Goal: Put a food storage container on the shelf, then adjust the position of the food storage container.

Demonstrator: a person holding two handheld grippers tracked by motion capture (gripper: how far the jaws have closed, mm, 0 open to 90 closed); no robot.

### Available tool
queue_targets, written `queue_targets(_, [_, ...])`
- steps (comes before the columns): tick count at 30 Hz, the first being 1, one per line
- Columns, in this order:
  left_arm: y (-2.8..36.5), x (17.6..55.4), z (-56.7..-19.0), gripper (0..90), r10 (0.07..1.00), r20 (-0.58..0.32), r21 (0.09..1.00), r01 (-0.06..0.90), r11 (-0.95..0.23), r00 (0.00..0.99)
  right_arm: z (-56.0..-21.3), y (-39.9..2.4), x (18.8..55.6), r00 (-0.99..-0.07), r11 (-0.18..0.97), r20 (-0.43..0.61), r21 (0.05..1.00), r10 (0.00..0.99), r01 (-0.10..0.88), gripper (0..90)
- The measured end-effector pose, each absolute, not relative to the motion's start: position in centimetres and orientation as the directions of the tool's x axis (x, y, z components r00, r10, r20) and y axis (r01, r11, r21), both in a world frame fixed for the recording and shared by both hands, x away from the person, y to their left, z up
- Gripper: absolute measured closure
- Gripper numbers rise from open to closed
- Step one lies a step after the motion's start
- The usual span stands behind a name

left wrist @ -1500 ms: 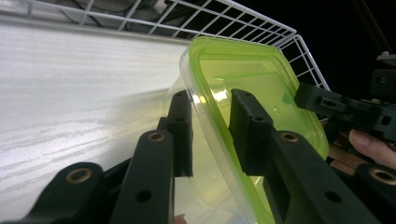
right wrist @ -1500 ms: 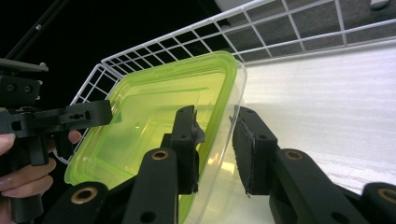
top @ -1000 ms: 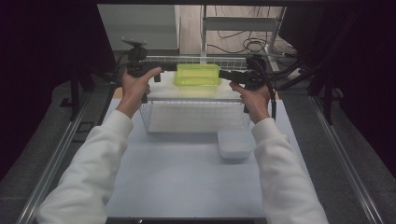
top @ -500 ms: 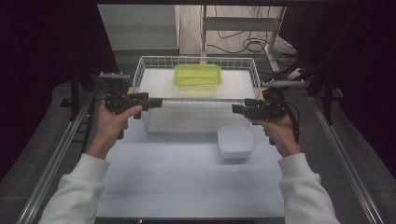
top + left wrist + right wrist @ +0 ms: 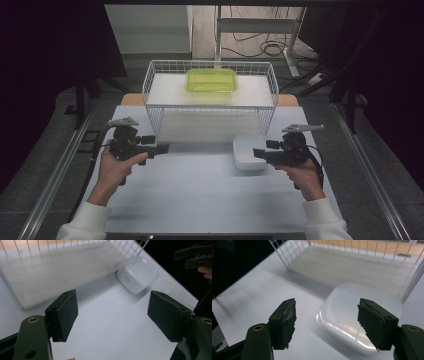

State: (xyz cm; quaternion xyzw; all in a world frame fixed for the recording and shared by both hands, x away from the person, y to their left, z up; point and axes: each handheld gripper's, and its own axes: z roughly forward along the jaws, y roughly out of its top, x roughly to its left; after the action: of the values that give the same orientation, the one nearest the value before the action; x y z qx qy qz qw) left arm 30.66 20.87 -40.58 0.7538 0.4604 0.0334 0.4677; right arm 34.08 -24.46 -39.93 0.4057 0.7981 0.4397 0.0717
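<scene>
Just in front of the wire basket, near its right front corner, sits the white lidded box, flat on the white table and touched by nothing

Landmark for everything below: the wire basket
- inside the basket, toward its far side: green container, lying flat on the white liner
- left of the basket's front left corner, a little nearer to me: my left gripper, jaws apart, nothing between them
- right of the basket's front right corner, and just beside the white lidded box: my right gripper, pointing in at the box

Right gripper view: jaws stand wide, having just been opening, and the white lidded box lies ahead between their lines; the pads do not press on it. Left gripper view: pads wide apart over bare table, the box farther off, close to the basket's front wall

Step in hand, as I judge it: the approach to the white lidded box, with both hands low at table height

Next move calls for: bringing the right jaws level around the box's sides, square to its rounded edges, then closing; the lid looks smooth and glossy, so a shallow bite could slip. Left gripper is free to steady it or take the lid. Lifting it into the basket would mean clearing the rim of the front wall
</scene>
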Motion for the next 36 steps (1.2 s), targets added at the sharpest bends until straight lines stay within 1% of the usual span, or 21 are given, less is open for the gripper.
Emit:
queue_targets(3, [21.0, 30.7, -42.3, 24.0, 0.725, -0.400, 0.711, 0.689, -0.140, 0.560, -40.8, -24.4, 34.2, -0.656, 0.306, 0.234, 0.741, 0.717, 0.598, 29.8])
queue_targets(6, [21.1, 30.9, -43.2, 24.0, 0.741, -0.381, 0.696, 0.699, -0.163, 0.553, -42.0, -24.5, 34.3, -0.650, 0.319, 0.227, 0.726, 0.725, 0.609, 29.4])
queue_targets(9, [21.1, 31.0, -44.3, 24.1, 0.744, -0.385, 0.678, 0.714, -0.174, 0.546, -42.9, -24.3, 34.7, -0.645, 0.338, 0.218, 0.707, 0.732, 0.622, 28.6])
queue_targets(15, [20.6, 30.9, -45.9, 24.0, 0.749, -0.384, 0.637, 0.742, -0.208, 0.540, -43.4, -24.0, 34.9, -0.644, 0.348, 0.207, 0.701, 0.736, 0.623, 28.3])
queue_targets(18, [20.4, 30.7, -46.1, 23.8, 0.749, -0.378, 0.632, 0.743, -0.220, 0.543, -43.5, -24.1, 34.7, -0.644, 0.353, 0.203, 0.698, 0.738, 0.624, 28.2])
queue_targets(21, [20.4, 30.6, -46.0, 23.6, 0.754, -0.378, 0.638, 0.741, -0.208, 0.537, -43.6, -24.1, 34.6, -0.643, 0.355, 0.198, 0.697, 0.739, 0.623, 28.2])
queue_targets(25, [20.6, 30.5, -45.9, 23.7, 0.757, -0.379, 0.644, 0.739, -0.198, 0.533, -43.7, -23.9, 34.3, -0.651, 0.386, 0.173, 0.683, 0.739, 0.620, 28.0])
queue_targets(36, [20.6, 30.1, -46.4, 22.1, 0.752, -0.379, 0.632, 0.745, -0.216, 0.539, -43.8, -23.3, 35.3, -0.641, 0.386, 0.170, 0.674, 0.748, 0.630, 28.8])
